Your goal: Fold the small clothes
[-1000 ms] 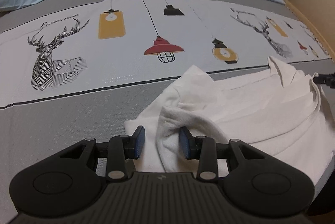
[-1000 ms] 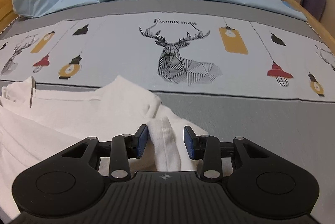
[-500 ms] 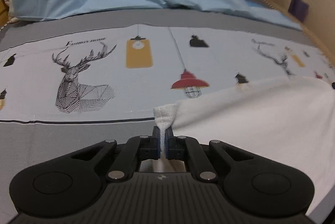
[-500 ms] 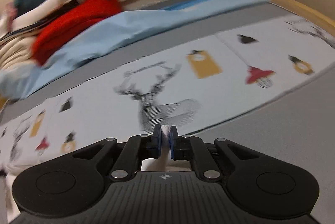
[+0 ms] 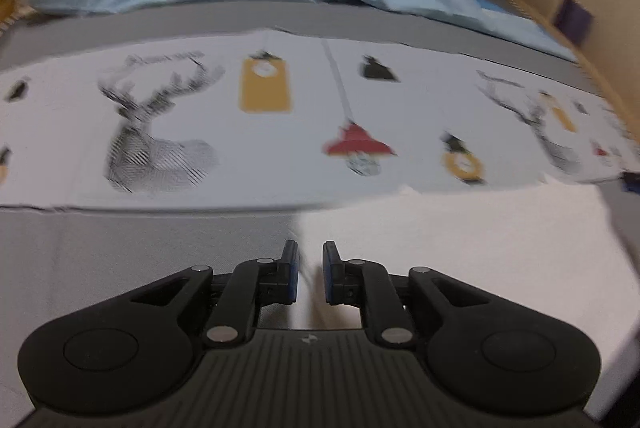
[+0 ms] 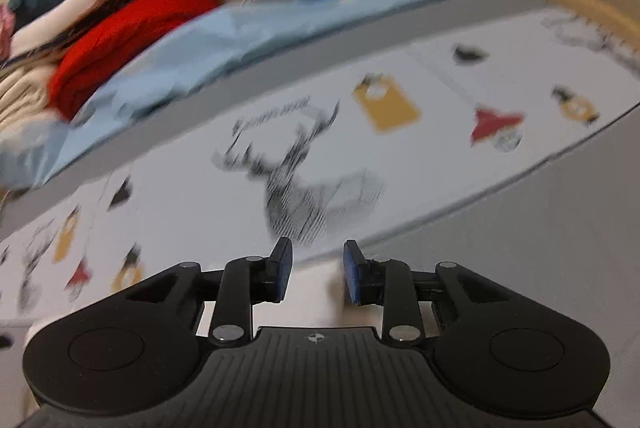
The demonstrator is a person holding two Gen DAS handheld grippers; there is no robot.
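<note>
White cotton-looking cloth, a small garment, spread flat on the bed, running from between the left jaws out to their right. Left gripper with jaws parted a little, nothing pinched, the cloth's near edge lying under and just ahead of the gap. Right gripper parted wider, also holding nothing; only a pale strip of the garment showing between and under its jaws. Likely light, soft and limp, no stiffness to rely on: bound to sag, drag and bunch unless taken at two points. Best bet a corner or hemmed edge, one at each pair of jaws, pinched deep enough that thin fabric cannot slip from the blue pads. No fragility to worry over; wrinkles the main risk. Writing: a short line of lettering above the printed deer head ahead of the left jaws, too smeared by blur to read. No label or brand visible on the garment.
</note>
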